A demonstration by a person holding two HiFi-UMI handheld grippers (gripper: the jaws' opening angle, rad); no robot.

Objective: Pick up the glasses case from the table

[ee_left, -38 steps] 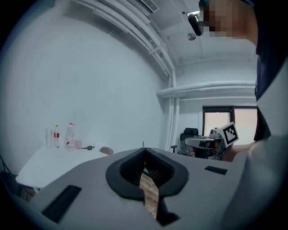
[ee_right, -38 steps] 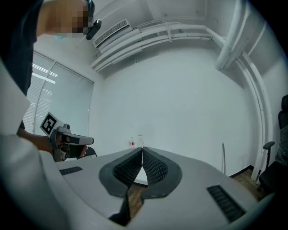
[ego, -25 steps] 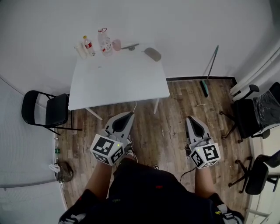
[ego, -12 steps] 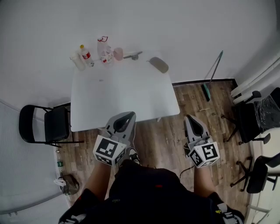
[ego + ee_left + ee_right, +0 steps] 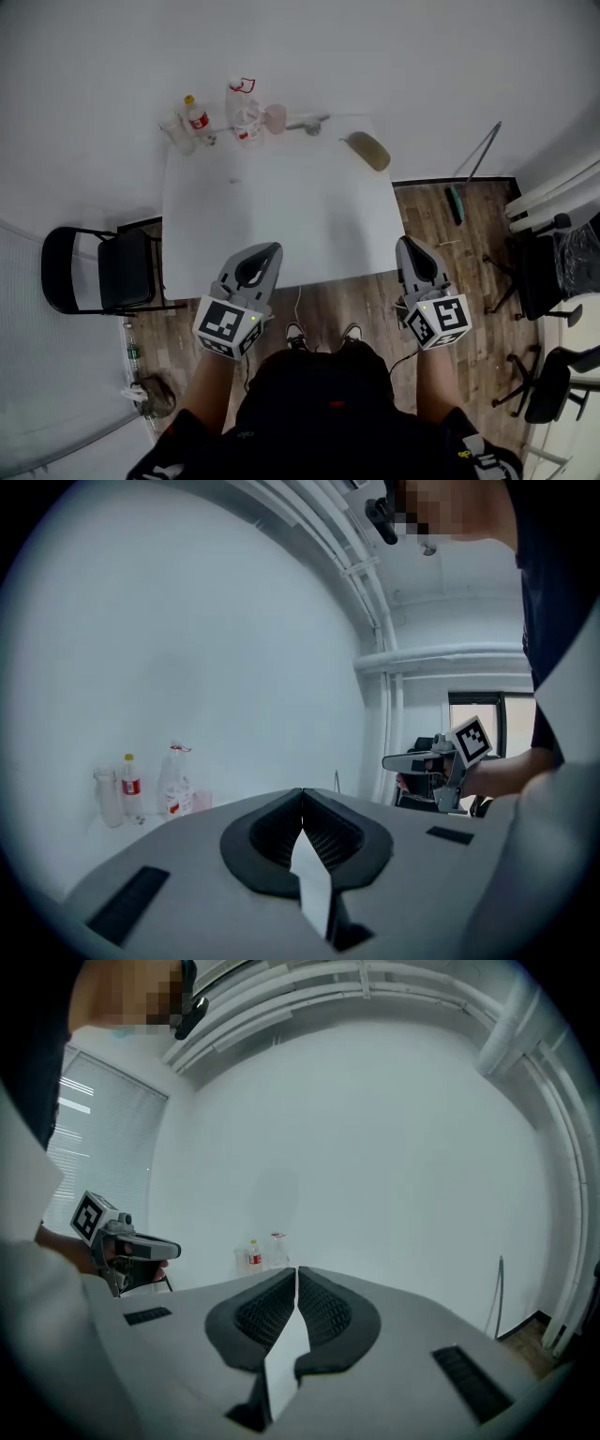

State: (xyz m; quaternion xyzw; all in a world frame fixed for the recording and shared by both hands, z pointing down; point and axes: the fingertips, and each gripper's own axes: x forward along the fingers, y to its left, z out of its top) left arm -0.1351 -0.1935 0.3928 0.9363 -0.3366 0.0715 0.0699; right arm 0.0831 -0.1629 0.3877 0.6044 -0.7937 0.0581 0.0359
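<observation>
The glasses case (image 5: 367, 150) is an olive-tan oval lying at the far right corner of the white table (image 5: 281, 216). My left gripper (image 5: 272, 248) hovers over the table's near edge, left of centre, with its jaws shut and nothing between them (image 5: 302, 792). At the near right corner my right gripper (image 5: 406, 243) is held just off the table, also shut and empty (image 5: 296, 1270). Both point toward the far wall, well short of the case. Each gripper view shows the other gripper to its side; the case appears in neither.
Two plastic bottles (image 5: 196, 117) (image 5: 246, 111), a pink cup (image 5: 275, 118) and a small grey object (image 5: 307, 124) line the table's far edge. A black folding chair (image 5: 103, 272) stands at the left. Office chairs (image 5: 553, 272) and a broom (image 5: 472, 169) are at the right.
The person has walked up to the table. Both grippers moved forward from above the wooden floor to the table's near edge, still shut.
</observation>
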